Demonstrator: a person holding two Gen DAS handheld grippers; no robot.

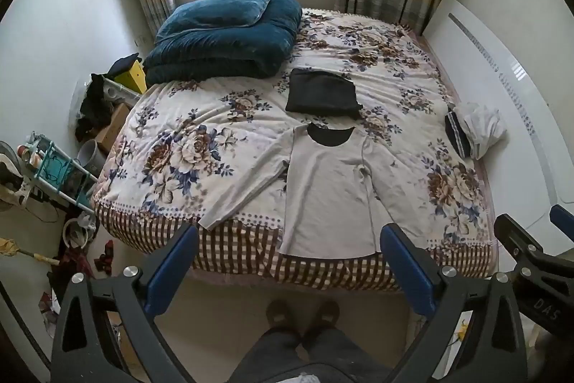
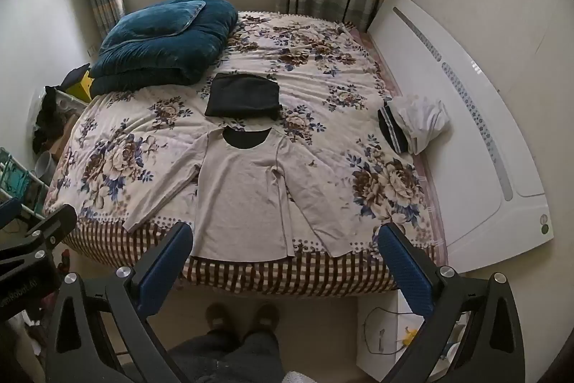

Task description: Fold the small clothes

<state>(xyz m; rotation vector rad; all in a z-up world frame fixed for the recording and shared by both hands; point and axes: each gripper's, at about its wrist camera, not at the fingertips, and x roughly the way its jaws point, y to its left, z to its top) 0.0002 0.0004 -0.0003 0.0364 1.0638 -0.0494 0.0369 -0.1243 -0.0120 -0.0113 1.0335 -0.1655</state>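
Note:
A light grey long-sleeved top (image 1: 328, 189) (image 2: 242, 192) with a dark collar lies flat and spread out at the near edge of the floral bed (image 1: 201, 131) (image 2: 340, 74), sleeves out to both sides. A folded black garment (image 1: 323, 92) (image 2: 244, 96) lies just beyond its collar. My left gripper (image 1: 288, 239) is open and empty, held above the floor in front of the bed. My right gripper (image 2: 287, 239) is open and empty too, level with the top's hem. Part of the right gripper (image 1: 531, 250) shows at the right of the left wrist view.
A folded teal quilt and pillow (image 1: 226, 38) (image 2: 165, 42) sit at the bed's far left. A white and dark bundle of clothes (image 1: 473, 128) (image 2: 412, 124) lies at the right by the white headboard (image 2: 466, 131). Clutter and a rack (image 1: 53, 167) stand left of the bed. The person's feet (image 1: 301, 311) are below.

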